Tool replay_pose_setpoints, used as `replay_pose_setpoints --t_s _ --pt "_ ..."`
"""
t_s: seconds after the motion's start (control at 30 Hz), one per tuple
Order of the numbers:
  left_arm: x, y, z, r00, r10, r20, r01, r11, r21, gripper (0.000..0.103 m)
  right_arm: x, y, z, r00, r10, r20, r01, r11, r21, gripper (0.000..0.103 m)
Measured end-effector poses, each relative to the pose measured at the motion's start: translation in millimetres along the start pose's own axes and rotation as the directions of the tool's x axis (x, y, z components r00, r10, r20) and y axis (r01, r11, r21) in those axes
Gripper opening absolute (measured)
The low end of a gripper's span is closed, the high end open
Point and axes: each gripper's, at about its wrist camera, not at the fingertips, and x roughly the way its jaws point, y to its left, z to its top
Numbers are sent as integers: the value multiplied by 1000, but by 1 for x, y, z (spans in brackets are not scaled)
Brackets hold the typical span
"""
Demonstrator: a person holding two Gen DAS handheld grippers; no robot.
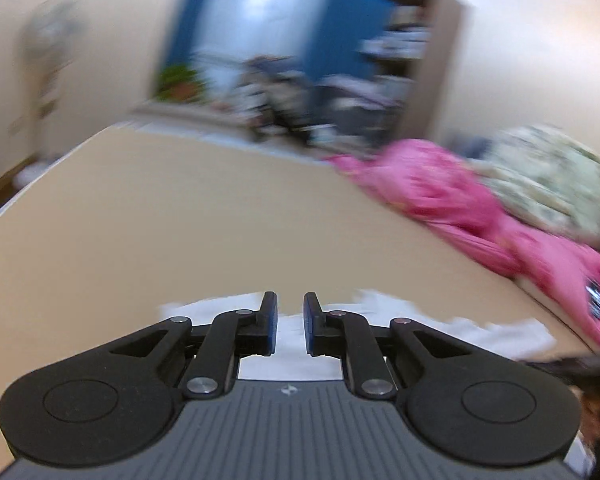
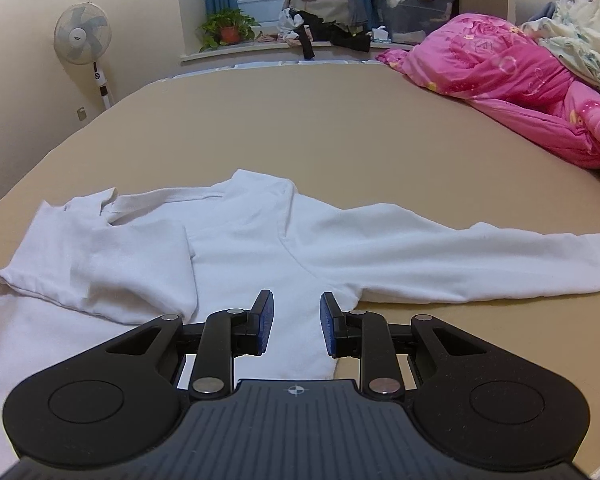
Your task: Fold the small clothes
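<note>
Right wrist: right claw [image 2: 296,330] hovers low over the shirt [image 2: 260,248] on the bed [image 2: 300,120], parted, empty. Left claw [image 1: 290,326] (blurred view) likewise gapes slightly, empty; bin [image 2: 414,8] at 1 o'clock.

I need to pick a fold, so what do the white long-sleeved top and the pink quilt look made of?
White long-sleeved top: soft matte knit, probably cotton jersey or fleece; it creases gently with no sheen.
Pink quilt: padded, smooth printed fabric, possibly polyester or cotton; it is puffy with a slight shine.
</note>
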Motion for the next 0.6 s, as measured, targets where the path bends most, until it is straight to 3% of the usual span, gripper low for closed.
replay_pose_setpoints --t_s 0.1,0.17,0.37,0.5,0.6 --pt "11 34 3 984 145 -99 -152 987 -59 15 2 7 3 999 30 14 -30 1000 0 27" --pt "18 52 0 968 189 -162 -207 973 -101 15 5 16 6 997 69 34 -69 998 -14 27" --pt "35 65 -11 946 162 -279 -200 973 -113 21 24 75 10 972 221 78 -203 961 -185 30" --pt "41 66 -25 930 136 -342 -180 979 -100 31 42 118 5 957 287 47 -256 907 -334 43" --pt "55 70 -35 921 117 -372 -174 977 -125 33 54 139 -1 954 299 6 -269 864 -426 49"
